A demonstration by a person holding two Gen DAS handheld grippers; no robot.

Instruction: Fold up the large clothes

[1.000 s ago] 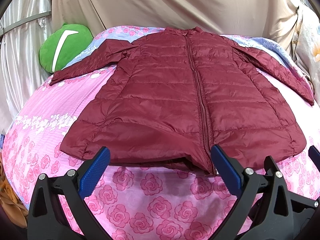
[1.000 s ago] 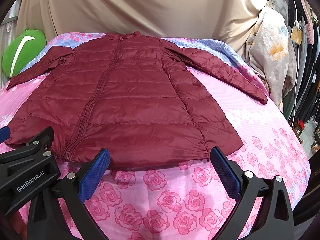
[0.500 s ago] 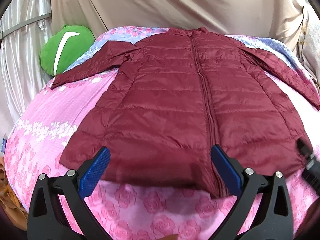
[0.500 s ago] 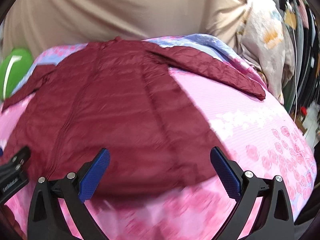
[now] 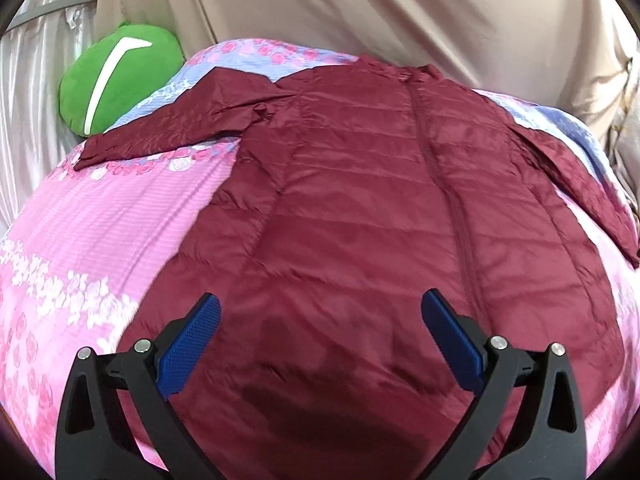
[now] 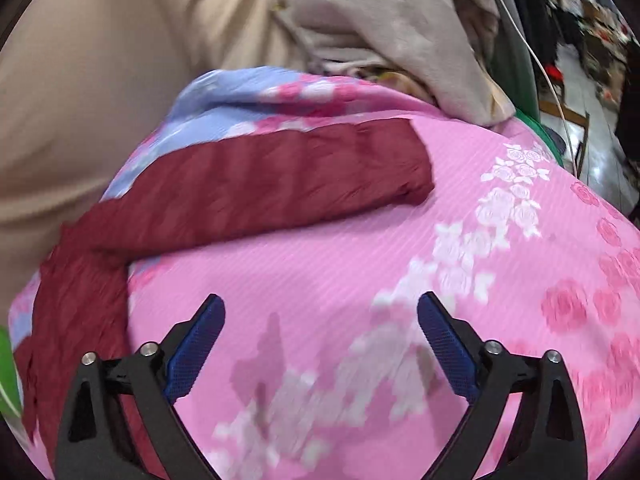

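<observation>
One maroon jacket (image 5: 360, 216) lies flat and zipped on the bed (image 5: 120, 216), both sleeves spread out to the sides. One green cushion (image 5: 116, 80) sits at the bed's far left corner, just beyond the left sleeve's cuff. The left claw (image 5: 320, 340) hangs wide open over the jacket's lower half, holding nothing. The right claw (image 6: 320, 340), also wide open and empty, hangs over bare pink sheet near the right sleeve (image 6: 256, 192).

A round green plush cushion (image 5: 120, 80) with a white stripe rests at the pink rose-printed bedsheet's (image 5: 120, 216) far edge, against beige draped curtain fabric (image 5: 360, 12).
</observation>
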